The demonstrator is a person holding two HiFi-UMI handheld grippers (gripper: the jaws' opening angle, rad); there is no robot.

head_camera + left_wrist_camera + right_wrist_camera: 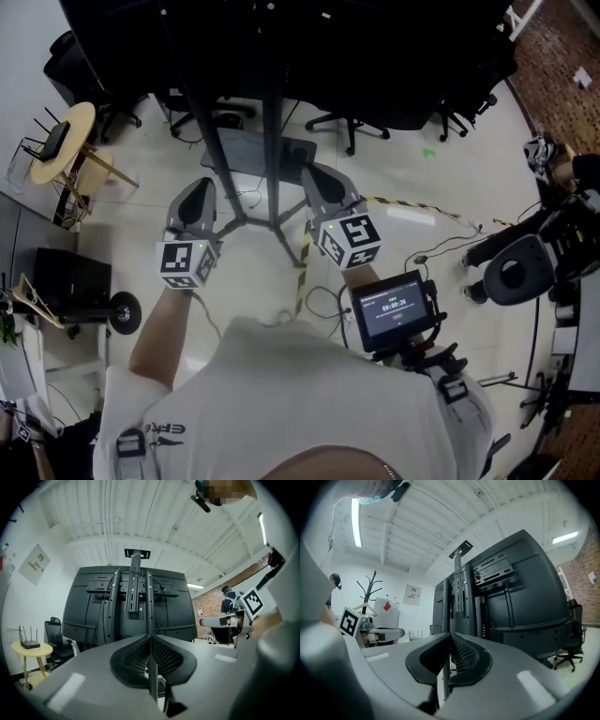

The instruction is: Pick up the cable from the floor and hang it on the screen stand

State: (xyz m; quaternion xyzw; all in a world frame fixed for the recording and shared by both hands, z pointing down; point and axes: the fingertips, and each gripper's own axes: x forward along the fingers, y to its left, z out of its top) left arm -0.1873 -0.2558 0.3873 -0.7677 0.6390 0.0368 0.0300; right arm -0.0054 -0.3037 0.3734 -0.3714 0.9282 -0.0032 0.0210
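A yellow-and-black striped cable (302,267) lies on the pale floor beside the screen stand's base (246,221) and runs off to the right. The stand's dark post (272,122) carries a big black screen (328,47). My left gripper (200,190) is held up left of the post and my right gripper (315,176) right of it, both above the floor. In the left gripper view the gripper (150,640) points at the stand's column (136,581), its jaws meeting with nothing seen between them. The right gripper (450,637) is shut too, empty, facing the column (457,588).
A round wooden side table (61,141) with a router stands at the left. Office chairs (347,122) sit behind the stand. Thin dark cables (323,300) lie near my feet. Dark equipment (516,267) stands at the right. Another person (229,603) is far right; a coat rack (368,590) stands by the wall.
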